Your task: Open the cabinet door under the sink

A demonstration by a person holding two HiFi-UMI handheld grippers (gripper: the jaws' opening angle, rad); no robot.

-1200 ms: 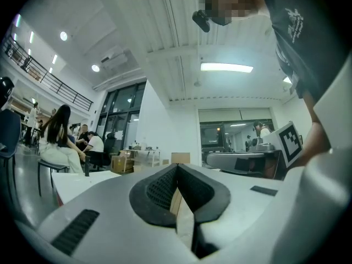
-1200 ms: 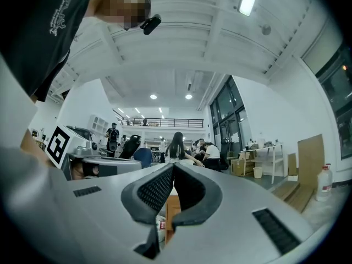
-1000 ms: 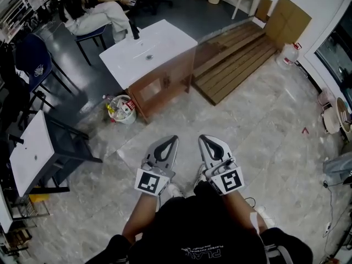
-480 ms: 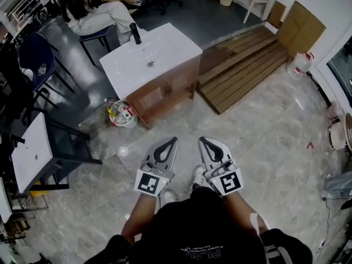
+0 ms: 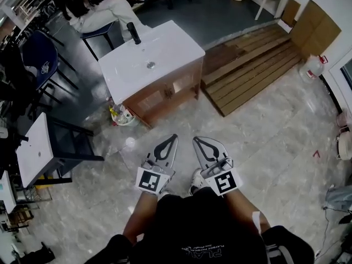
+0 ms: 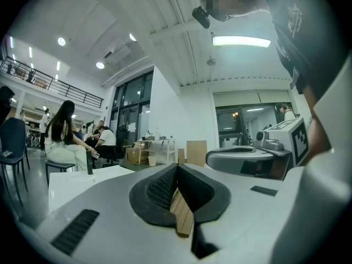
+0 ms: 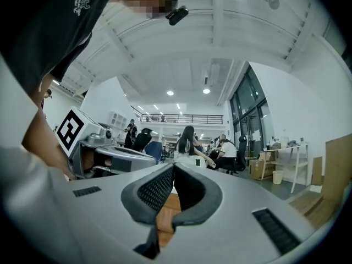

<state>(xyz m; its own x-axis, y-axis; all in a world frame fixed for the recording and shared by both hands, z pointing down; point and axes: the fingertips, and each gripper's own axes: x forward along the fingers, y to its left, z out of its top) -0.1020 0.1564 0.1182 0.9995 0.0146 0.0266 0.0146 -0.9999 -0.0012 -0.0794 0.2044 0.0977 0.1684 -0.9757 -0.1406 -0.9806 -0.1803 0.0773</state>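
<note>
Ahead of us on the pale stone floor (image 5: 264,131), the wooden cabinet doors (image 5: 165,92) under the white sink (image 5: 173,45) are sitting closed, well apart from our grippers. We are holding the left gripper (image 5: 174,137) and the right gripper (image 5: 194,139) side by side, each with its jaws clenched together on nothing.

Pale marble-look floor tiles (image 5: 275,147) spread beneath and ahead of the jaws, meeting dark flooring (image 5: 181,10) farther off. Ahead and right of the jaws lies a slatted wooden platform (image 5: 247,65). Beyond it, tall windows (image 7: 250,125) rise to a white ceiling with lit lamps (image 7: 170,93).
</note>
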